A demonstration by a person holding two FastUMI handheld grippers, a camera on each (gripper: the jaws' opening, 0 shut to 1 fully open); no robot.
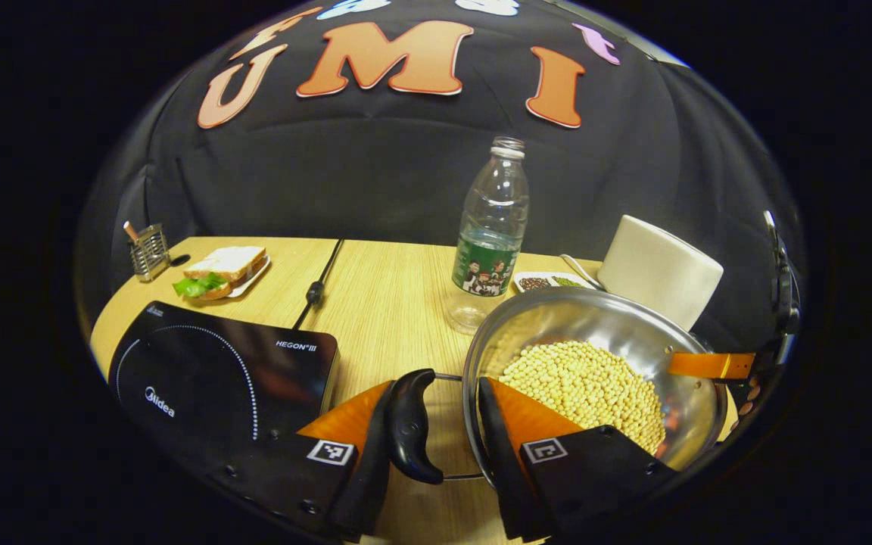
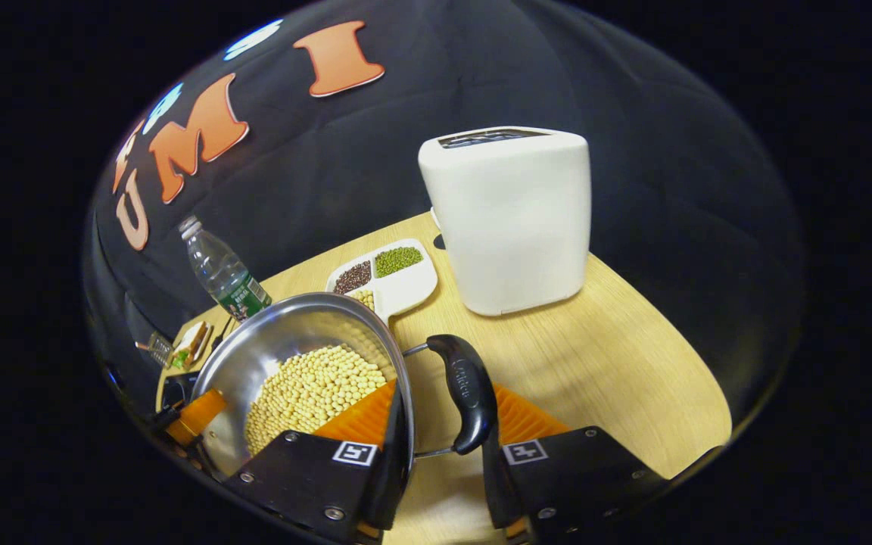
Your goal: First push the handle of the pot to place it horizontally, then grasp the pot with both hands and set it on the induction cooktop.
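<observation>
A steel pot (image 1: 595, 318) (image 2: 284, 333) full of pale soybeans sits on the wooden table, right of the black induction cooktop (image 1: 209, 371). My left gripper (image 1: 436, 386) straddles the pot's left side: one finger lies against the outside of the black side handle (image 1: 409, 428), the other against the inside of the pot wall. My right gripper (image 2: 443, 412) holds the opposite side handle (image 2: 466, 393) the same way, one finger inside the rim. Across the pot, each view shows a finger of the other gripper (image 1: 712, 365) (image 2: 194, 412).
Behind the pot stand a clear water bottle (image 1: 490, 242) (image 2: 224, 276), a white toaster (image 1: 659, 269) (image 2: 512, 219) and a divided dish of beans (image 2: 387, 276). At the back left are a sandwich plate (image 1: 220, 272), a wire utensil holder (image 1: 148, 250) and the cooktop's cable (image 1: 319, 288).
</observation>
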